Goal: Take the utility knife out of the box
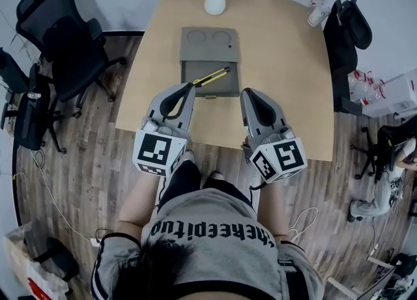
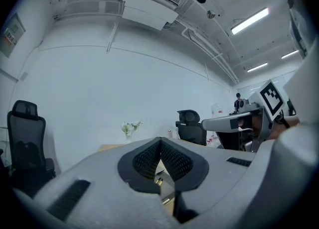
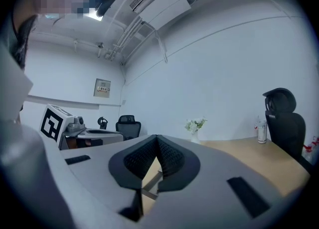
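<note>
Diagonally, utility knife (image 1: 212, 75) lies in open box (image 1: 225, 88).

The utility knife (image 1: 213, 75) has its near end hidden at the tip of the left tongs (image 1: 191, 85). The person (image 1: 208, 230) is cut off by the head view's lower edge.

The left gripper (image 1: 189, 88) and right gripper (image 1: 249, 94) are held side by side, slightly apart, both pointing level toward the far side. Each pair of jaws is closed, the pads meeting at the tips. The forearms (image 1: 139, 202) reach forward from the near side, apparently bare.
</note>
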`<state>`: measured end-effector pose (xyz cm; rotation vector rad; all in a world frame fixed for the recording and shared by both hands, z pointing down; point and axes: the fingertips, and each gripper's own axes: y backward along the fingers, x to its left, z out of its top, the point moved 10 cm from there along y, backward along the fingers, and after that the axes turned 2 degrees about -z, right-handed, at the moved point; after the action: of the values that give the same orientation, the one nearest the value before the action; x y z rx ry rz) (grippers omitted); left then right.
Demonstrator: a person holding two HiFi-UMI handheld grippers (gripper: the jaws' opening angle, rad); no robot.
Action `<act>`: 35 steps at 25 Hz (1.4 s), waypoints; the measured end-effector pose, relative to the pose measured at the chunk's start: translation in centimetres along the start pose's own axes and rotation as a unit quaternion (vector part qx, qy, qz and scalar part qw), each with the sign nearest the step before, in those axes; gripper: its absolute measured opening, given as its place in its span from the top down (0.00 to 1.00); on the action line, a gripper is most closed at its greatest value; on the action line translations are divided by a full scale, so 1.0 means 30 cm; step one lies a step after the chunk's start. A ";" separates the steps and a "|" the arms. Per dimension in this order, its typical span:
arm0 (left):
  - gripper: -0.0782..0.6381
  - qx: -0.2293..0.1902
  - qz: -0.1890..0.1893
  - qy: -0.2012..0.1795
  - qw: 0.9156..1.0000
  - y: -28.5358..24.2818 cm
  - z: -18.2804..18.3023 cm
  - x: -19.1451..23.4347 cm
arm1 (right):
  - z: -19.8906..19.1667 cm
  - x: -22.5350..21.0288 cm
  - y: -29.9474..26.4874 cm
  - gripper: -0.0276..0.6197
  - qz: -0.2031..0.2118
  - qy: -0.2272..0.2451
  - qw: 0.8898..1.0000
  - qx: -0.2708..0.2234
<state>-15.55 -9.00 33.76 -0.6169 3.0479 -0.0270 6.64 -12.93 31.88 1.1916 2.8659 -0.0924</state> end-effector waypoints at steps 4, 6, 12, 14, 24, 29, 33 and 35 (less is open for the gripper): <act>0.87 -0.007 0.022 0.001 1.000 0.050 0.020 -0.059 | 0.014 0.004 0.056 0.95 0.018 0.006 1.000 -0.004; 0.87 -0.010 0.033 -0.002 0.999 0.073 0.028 -0.093 | 0.018 0.006 0.085 0.95 0.026 0.004 1.000 -0.007; 0.87 -0.017 0.062 -0.008 0.998 0.142 0.042 -0.173 | 0.029 0.020 0.151 0.95 0.052 0.008 0.999 -0.014; 0.87 -0.019 0.071 -0.009 0.997 0.159 0.047 -0.198 | 0.031 0.021 0.171 0.95 0.059 0.009 0.998 -0.017; 0.87 -0.035 0.104 -0.017 0.994 0.222 0.075 -0.307 | 0.045 0.015 0.259 0.95 0.093 0.022 0.995 -0.026; 0.87 -0.041 0.112 -0.019 0.993 0.238 0.082 -0.357 | 0.042 0.006 0.303 0.95 0.098 0.022 0.994 -0.030; 0.87 -0.045 0.118 -0.019 0.992 0.249 0.088 -0.388 | 0.044 0.003 0.330 0.95 0.105 0.026 0.994 -0.031; 0.87 -0.046 0.120 -0.020 0.992 0.253 0.090 -0.400 | 0.043 0.000 0.340 0.95 0.107 0.026 0.993 -0.032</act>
<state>-7.36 2.62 31.23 -0.2475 3.0746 0.1313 13.87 -5.84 30.19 1.4974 2.7387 0.0380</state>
